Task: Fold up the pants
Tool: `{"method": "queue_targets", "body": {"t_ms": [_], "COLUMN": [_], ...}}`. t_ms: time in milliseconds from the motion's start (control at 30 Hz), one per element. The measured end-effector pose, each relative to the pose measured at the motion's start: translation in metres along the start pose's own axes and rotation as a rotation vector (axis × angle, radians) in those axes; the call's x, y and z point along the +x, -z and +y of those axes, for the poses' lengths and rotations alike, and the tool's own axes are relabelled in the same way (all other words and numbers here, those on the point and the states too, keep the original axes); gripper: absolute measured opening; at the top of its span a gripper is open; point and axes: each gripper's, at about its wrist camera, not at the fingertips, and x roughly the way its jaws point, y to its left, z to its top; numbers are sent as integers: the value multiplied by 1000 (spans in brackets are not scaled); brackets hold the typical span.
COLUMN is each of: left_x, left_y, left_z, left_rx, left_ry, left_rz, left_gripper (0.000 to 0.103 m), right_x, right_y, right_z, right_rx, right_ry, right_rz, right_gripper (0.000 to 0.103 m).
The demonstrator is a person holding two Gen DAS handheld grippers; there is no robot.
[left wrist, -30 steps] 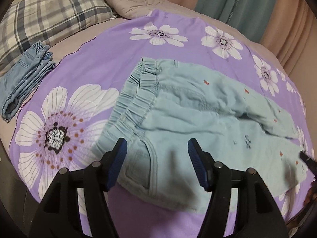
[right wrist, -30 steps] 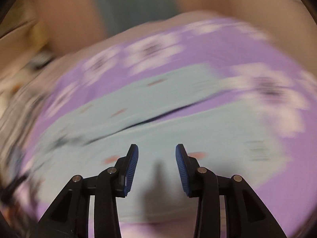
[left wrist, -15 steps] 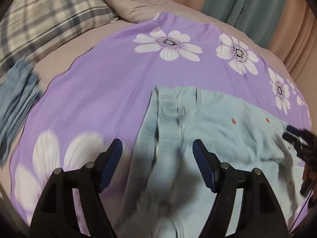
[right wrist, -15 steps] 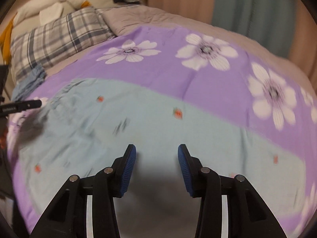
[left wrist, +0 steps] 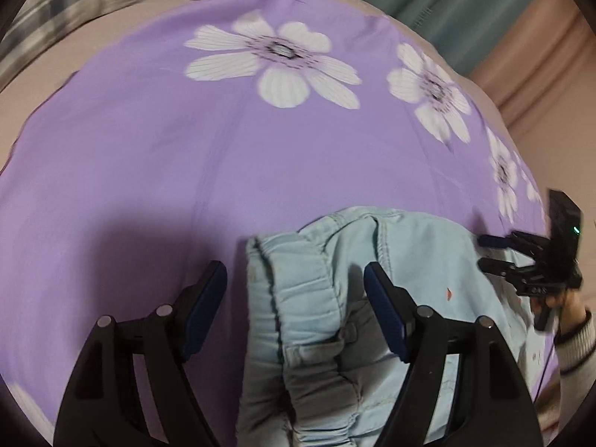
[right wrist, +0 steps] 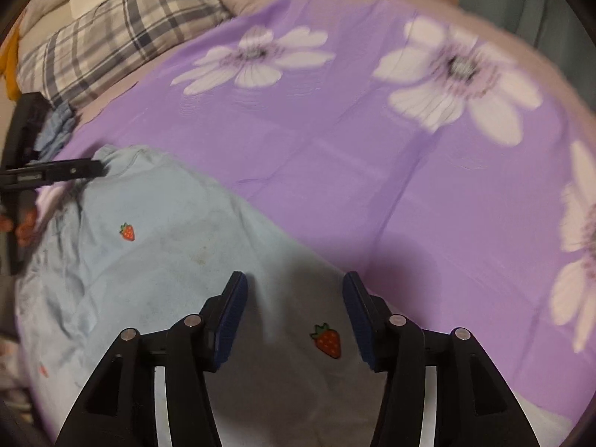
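Jaws hide nothing; pants (left wrist: 409, 272) run off frame below, blurred.

Bare purple sheet (right wrist: 335, 171) beyond the pants (right wrist: 167, 260), plaid pillow (right wrist: 123, 29) at far edge

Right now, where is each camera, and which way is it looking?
Left wrist: on the left gripper, looking down at the pants' waistband on the purple sheet; the right gripper and a sleeve show at the right.
Right wrist: on the right gripper, looking down at a pants leg; the left gripper shows at the left.
Both show pants, sheet and plaid pillow.
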Motion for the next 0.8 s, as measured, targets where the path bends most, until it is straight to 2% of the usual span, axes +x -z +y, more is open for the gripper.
{"method": "queue_targets", "body": {"t_ms": [33,100,133,167,200,233,267,300,433,500,567,700,800], "left_x": [-2,-9,-15,-18,-23,-29,-33,-40,-48,-37,-30,-42,-50], "left_y": [-11,-26,-34,-40,-47,-59,-63,-72,-92,-97,-91,-84,-83], "left_z": [-1,-3,-3,-3,-5,-5,-4,-7,-16,-9,-3,6,3], "left_rx": [31,65,73,82,89,91,89,78,101,95,83,66,75], "left_ry": [21,40,42,41,26,26,30,18,-49,-92,-103,-91,-101], "left_rz": [23,42,44,48,49,44,38,24,-31,-11,-9,-25,-38], "left_gripper": [76,72,66,45,43,41,35,32,30,30,30,31,32], "right_x": [5,10,11,13,13,13,13,11,4,4,13,10,-5], "right_y": [0,1,2,2,2,3,4,5,11,7,6,6,5], "right_z": [-2,-2,1,6,12,20,29,38,85,83,73,73,70], "right_rx": [0,-29,-55,-75,-94,-123,-158,-189,-363,-328,-269,-205,-140], "right_ry": [-24,-59,-54,-41,-20,-1,1,7,178,198,229,214,125], "right_rz": [25,44,54,68,79,92,104,105,81,72,77,46,35], "right_gripper": [60,62,62,62,59,44,33,4,2,2,1,0,2]}}
